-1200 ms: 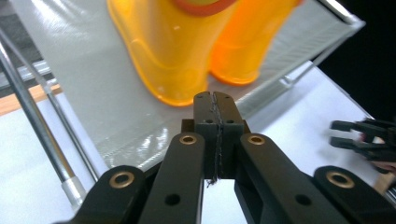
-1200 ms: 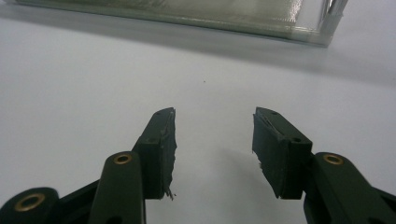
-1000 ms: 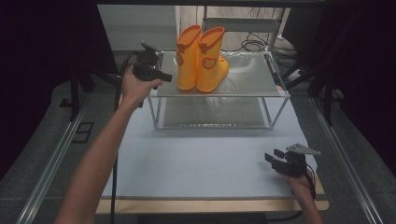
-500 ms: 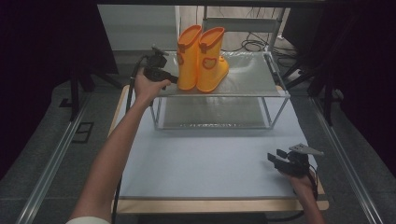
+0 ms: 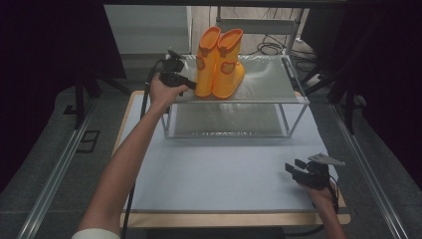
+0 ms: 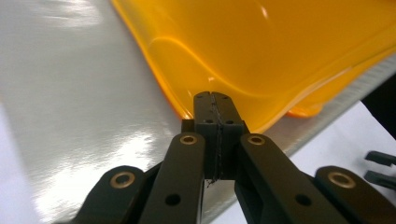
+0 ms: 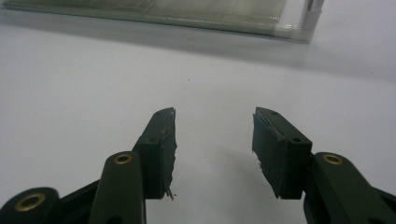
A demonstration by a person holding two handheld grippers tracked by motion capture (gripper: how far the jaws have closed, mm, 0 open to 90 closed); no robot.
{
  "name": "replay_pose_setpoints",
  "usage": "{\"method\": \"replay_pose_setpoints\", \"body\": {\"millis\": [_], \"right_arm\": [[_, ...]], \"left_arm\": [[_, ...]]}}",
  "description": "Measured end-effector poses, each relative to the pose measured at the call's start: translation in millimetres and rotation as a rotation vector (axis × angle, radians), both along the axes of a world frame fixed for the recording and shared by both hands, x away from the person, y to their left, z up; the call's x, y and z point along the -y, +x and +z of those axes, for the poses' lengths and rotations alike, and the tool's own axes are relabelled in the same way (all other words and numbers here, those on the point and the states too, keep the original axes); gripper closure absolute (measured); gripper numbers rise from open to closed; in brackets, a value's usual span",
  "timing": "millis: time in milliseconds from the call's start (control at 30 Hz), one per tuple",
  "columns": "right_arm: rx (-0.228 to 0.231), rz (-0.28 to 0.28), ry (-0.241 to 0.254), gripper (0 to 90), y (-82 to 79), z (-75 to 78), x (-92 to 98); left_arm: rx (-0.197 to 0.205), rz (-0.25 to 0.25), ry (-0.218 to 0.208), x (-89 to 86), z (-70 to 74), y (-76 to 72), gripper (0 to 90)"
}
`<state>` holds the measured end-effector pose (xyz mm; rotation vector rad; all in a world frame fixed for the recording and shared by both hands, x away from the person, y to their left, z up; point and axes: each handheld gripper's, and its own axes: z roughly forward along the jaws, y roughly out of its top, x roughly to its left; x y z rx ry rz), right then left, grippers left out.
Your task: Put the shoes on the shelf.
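Dark curtains are surrounding a pale tabletop point(image 5: 224, 169) carrying a glass-topped rack point(image 5: 263, 94) in the upper middle of the frame. Orange boots point(image 5: 219, 62) are standing upright as a pair on its top shelf. The left gripper point(image 5: 186, 83) is nosing at the nearer boot's base with jaws pressed together, likely nudging it. The right gripper point(image 5: 293, 172) is resting at lower right, jaws parted and empty.

We see the bench point(image 5: 224, 174) evenly lit from above while the surroundings from nine through three o'clock sink into near-black. Glare whitens the metal shelf point(image 5: 263, 79) at one o'clock of the orange boots point(image 5: 219, 64). In the left gripper view the boot blurs close up, with glare patches at eleven and seven o'clock. The right gripper view is soft toward twelve.
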<state>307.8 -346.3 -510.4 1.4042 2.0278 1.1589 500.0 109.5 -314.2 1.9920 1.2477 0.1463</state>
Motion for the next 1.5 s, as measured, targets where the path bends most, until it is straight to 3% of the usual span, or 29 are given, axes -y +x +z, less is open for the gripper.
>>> {"method": "replay_pose_setpoints", "body": {"millis": [233,567,633,900,1033,1233,1500], "right_arm": [[0.003,-0.001,0.000,49.3,-0.5,0.9,1.0],[0.003,-0.002,0.005,49.3,-0.7,1.0,1.2],[0.007,-0.003,0.004,49.4,-0.9,1.3,1.6],[0.002,0.000,0.002,49.4,-0.5,0.5,1.0],[-0.002,-0.001,0.002,49.4,-0.8,0.7,1.0],[-0.001,0.002,-0.002,49.4,-0.4,0.1,1.2],[-0.003,0.000,-0.002,49.4,-0.2,-0.3,1.3]], "left_arm": [[-0.002,-0.055,-0.016,24.7,2.0,-1.9,89.8],[0.002,-0.070,-0.030,44.1,3.2,-3.9,89.8],[0.011,-0.066,-0.015,47.1,4.3,-5.1,89.8],[0.004,-0.069,-0.033,38.2,2.8,-4.9,88.1],[0.004,-0.054,-0.005,32.3,1.7,-5.6,87.2],[-0.025,-0.040,0.026,31.9,-11.4,-3.6,87.5],[-0.021,-0.028,-0.008,34.2,-12.2,-3.6,89.5]]}}
